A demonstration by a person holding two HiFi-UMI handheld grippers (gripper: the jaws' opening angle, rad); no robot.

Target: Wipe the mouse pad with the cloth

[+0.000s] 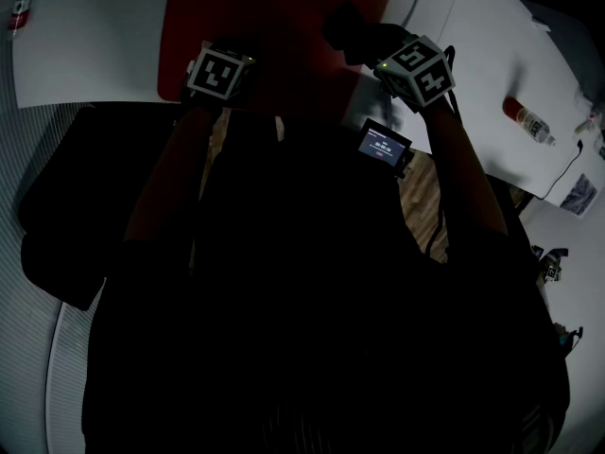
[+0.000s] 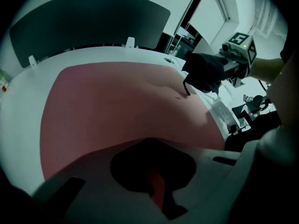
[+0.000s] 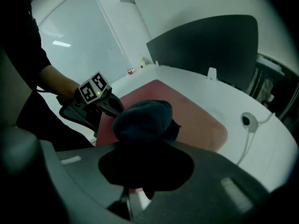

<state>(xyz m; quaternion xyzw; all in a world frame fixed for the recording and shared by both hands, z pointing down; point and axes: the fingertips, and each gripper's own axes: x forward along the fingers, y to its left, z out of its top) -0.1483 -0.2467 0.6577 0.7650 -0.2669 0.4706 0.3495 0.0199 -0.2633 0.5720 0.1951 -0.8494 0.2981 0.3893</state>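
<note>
A red mouse pad (image 1: 274, 26) lies on the white table (image 1: 85, 45); it fills the left gripper view (image 2: 117, 106). My right gripper (image 1: 369, 43) is shut on a bunched dark cloth (image 3: 142, 120), held just above the pad's right part (image 3: 201, 125). The left gripper view shows the cloth (image 2: 203, 71) over the pad's far right edge. My left gripper (image 1: 232, 53) sits at the pad's near edge with its jaws together and low over the pad (image 2: 156, 188). The dim light hides whether it touches the pad.
A dark curved partition (image 2: 88, 22) stands behind the table. A bottle (image 1: 529, 123) lies at the table's right, and a red-labelled bottle (image 1: 21, 3) at the far left. A cable grommet (image 3: 247, 120) and cord sit right of the pad. A black chair (image 1: 57, 197) is at my left.
</note>
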